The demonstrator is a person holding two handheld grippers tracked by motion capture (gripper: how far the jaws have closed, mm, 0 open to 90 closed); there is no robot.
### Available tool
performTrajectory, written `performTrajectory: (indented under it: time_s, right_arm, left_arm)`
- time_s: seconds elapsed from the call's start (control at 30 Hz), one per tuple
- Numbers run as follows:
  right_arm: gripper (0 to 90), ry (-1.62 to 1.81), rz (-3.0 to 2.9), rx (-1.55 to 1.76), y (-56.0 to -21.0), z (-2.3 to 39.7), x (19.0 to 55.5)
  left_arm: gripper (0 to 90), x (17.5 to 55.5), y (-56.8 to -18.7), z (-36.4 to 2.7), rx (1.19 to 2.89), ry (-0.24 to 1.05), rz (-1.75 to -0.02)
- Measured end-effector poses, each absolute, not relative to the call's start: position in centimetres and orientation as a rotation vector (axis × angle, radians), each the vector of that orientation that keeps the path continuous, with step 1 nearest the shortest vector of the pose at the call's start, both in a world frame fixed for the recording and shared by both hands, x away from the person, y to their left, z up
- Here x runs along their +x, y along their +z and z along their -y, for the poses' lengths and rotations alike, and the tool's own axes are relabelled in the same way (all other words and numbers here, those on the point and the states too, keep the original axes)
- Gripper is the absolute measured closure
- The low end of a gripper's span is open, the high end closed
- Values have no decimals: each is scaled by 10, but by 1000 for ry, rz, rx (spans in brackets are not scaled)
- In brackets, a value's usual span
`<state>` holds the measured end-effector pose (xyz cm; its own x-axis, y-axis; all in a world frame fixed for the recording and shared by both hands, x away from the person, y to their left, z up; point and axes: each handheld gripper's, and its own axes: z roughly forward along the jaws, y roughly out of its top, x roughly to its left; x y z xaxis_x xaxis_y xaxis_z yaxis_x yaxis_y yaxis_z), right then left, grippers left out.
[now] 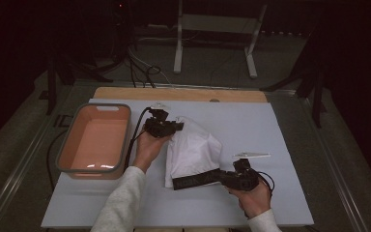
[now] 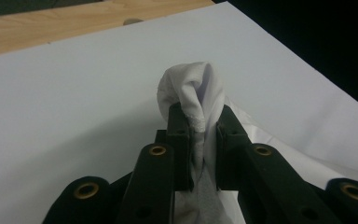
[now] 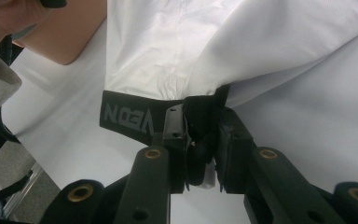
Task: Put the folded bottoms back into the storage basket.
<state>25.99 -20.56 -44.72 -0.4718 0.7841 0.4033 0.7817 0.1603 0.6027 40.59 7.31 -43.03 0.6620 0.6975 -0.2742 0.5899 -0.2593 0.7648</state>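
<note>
A white fabric garment with a black elastic waistband (image 1: 192, 150) lies bunched near the middle of the white sheet-covered table (image 1: 280, 130), held at 2 ends by the 2 grippers; the left gripper (image 1: 176, 126) sits at the garment's far end, toward the table's far edge, and its jaws are closed on a gathered fold of the white cloth, which bulges up above the jaw tips in the left gripper view (image 2: 196, 93); the right gripper (image 1: 217, 176) is nearer the table's near edge and its jaws are clamped on the black waistband (image 3: 135, 119), which carries grey lettering and runs out to the left of the jaws in the right gripper view; the white cloth (image 3: 205, 42) spreads away beyond the band there; a rectangular orange plastic basin with a grey rim (image 1: 72, 140) stands at the table's left edge, just beside the left hand (image 1: 147, 147); a strip of bare light wood (image 1: 125, 93) shows along the table's far edge; the right hand (image 1: 253, 198) rests near the near-right corner.
</note>
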Motion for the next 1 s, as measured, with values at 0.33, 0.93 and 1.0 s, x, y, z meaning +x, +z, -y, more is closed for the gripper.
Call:
performTrajectory:
  time_s: [0.33,0.93,1.0]
  right_arm:
    - [766,1268,-2389,1594,-438,200,264]
    - [766,1294,-2392,1557,-427,179,277]
    - [766,1295,-2393,1549,-426,175,281]
  left_arm:
    - [801,405,-416,-76,1946,171,-997]
    - [801,406,-401,-82,1922,186,-995]
    - [801,406,-400,-84,1918,188,-994]
